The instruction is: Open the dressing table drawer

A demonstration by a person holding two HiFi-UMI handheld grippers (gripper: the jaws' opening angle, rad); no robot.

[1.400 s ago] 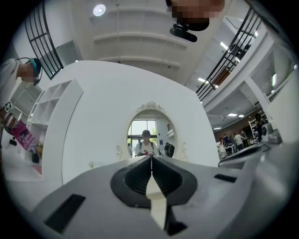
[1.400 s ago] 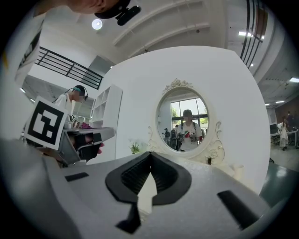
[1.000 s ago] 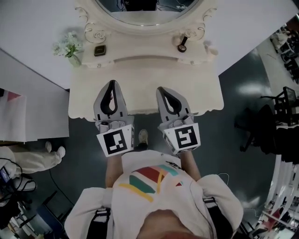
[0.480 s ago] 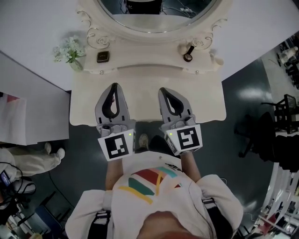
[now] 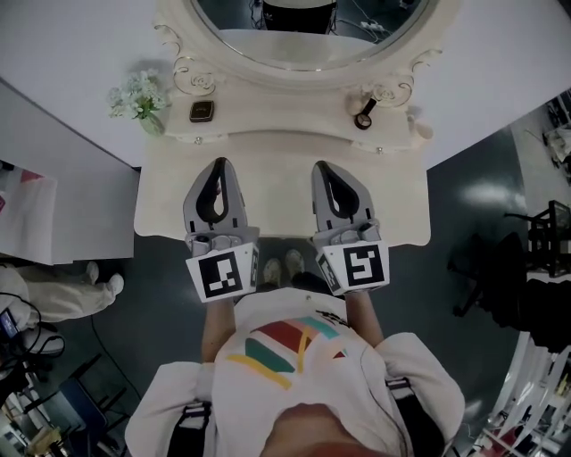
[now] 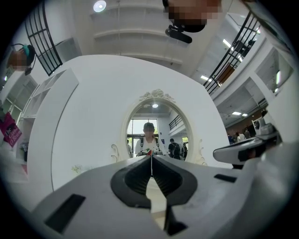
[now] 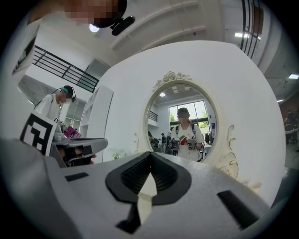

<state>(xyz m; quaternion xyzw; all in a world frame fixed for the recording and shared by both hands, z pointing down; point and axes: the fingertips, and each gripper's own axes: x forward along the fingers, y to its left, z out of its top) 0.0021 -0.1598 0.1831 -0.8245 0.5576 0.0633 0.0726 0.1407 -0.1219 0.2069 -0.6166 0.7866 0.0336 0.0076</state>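
The cream dressing table (image 5: 268,192) stands in front of me, its oval mirror (image 5: 308,27) at the top of the head view. From above its drawer front is hidden below the scalloped front edge (image 5: 281,239). My left gripper (image 5: 219,162) hovers over the left half of the tabletop, shut and empty. My right gripper (image 5: 323,167) hovers beside it over the right half, also shut and empty. Both point at the mirror. The left gripper (image 6: 151,156) and the right gripper (image 7: 150,154) each show tips meeting, with the mirror (image 6: 154,126) beyond.
On the raised back shelf stand a small flower vase (image 5: 141,98), a dark square item (image 5: 201,112) and a black item (image 5: 364,116). A white partition (image 5: 62,205) adjoins the table's left side. A person in white (image 5: 45,299) is at the left and black chairs (image 5: 500,259) at the right.
Both grippers have moved forward over the tabletop toward the mirror, staying shut. The table has slid lower in the head view.
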